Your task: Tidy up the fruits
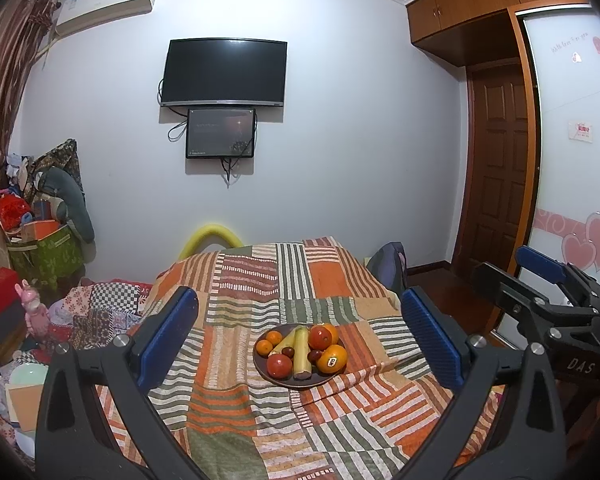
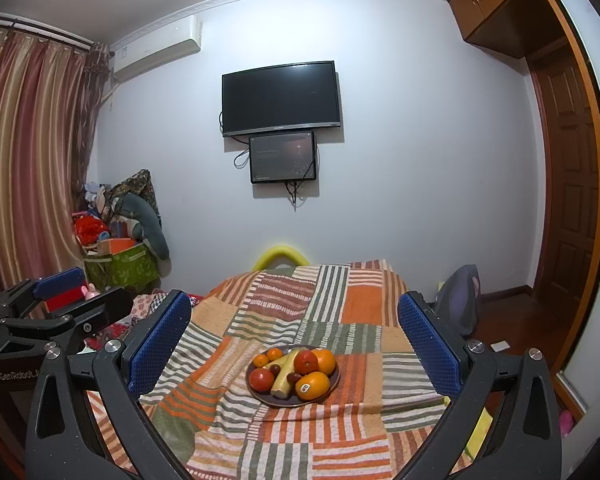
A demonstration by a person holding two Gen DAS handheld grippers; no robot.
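Note:
A dark round plate (image 1: 284, 382) (image 2: 274, 402) rests on the striped patchwork cloth (image 1: 260, 420), in front of both grippers. It holds a stickered orange (image 1: 332, 360) (image 2: 313, 385), two red round fruits (image 1: 279, 365), small tangerines (image 1: 265, 347), a pale long fruit (image 1: 301, 354) (image 2: 284, 378) and small dark fruits. My left gripper (image 1: 299, 294) is open and held back from the plate, with nothing between its blue pads. My right gripper (image 2: 293, 300) is likewise open and empty. Each gripper shows at the edge of the other's view.
The cloth covers a raised surface that drops off at the far end by a yellow foam arch (image 1: 210, 234). Piled bags and boxes (image 1: 44, 240) fill the left side. A grey bag (image 2: 460, 296), wooden floor and a wardrobe door (image 1: 572, 160) lie to the right.

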